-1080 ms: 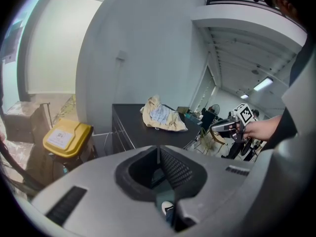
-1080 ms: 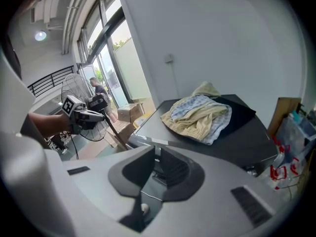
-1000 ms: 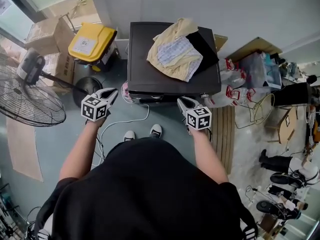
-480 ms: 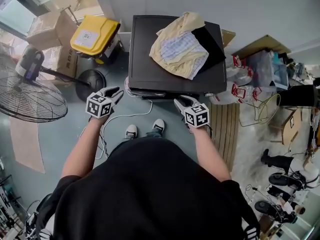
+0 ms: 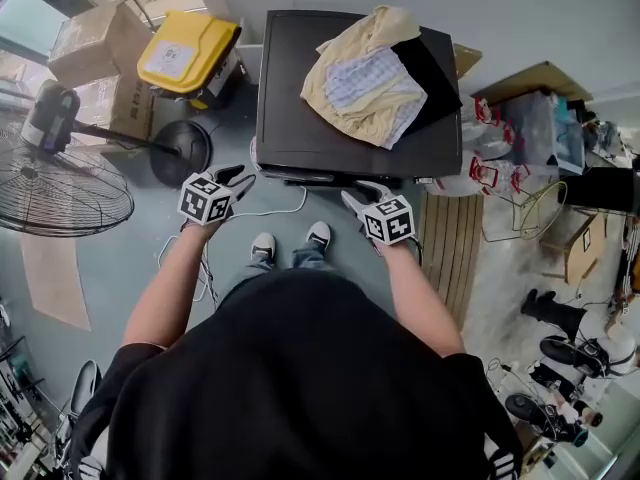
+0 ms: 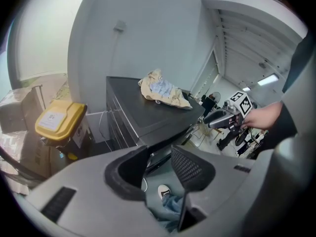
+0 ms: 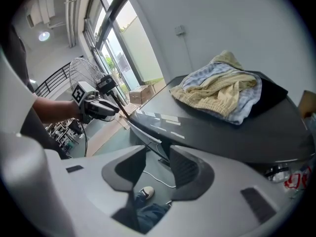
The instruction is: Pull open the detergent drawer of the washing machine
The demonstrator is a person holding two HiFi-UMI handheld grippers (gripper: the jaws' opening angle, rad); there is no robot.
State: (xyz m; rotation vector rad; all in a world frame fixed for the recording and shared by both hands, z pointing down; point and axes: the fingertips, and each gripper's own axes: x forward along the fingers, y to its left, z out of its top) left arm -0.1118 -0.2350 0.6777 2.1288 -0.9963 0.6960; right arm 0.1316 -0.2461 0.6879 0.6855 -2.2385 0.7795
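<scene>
Overall: a person stands facing the washer [image 5: 300,118], a gripper in each hand; both grippers hang low before its front edge
Washer: dark, flat top; a heap of clothes [image 5: 372,80] lies on the top's right rear part
Drawer: on the front face, seen from the head view only as a thin strip under the top's edge; it cannot be picked out
Left gripper [image 5: 240,176]: near the front left corner, apart from the washer; jaws spread, having just been opening; nothing between them
Right gripper [image 5: 361,192]: before the front, right of middle, apart from it; jaws likewise spread, just opened wider; nothing held
Floor: a white cable [image 5: 272,213] curls between the grippers; bin [image 5: 185,53] and fan [image 5: 60,188] stand left of the washer
</scene>
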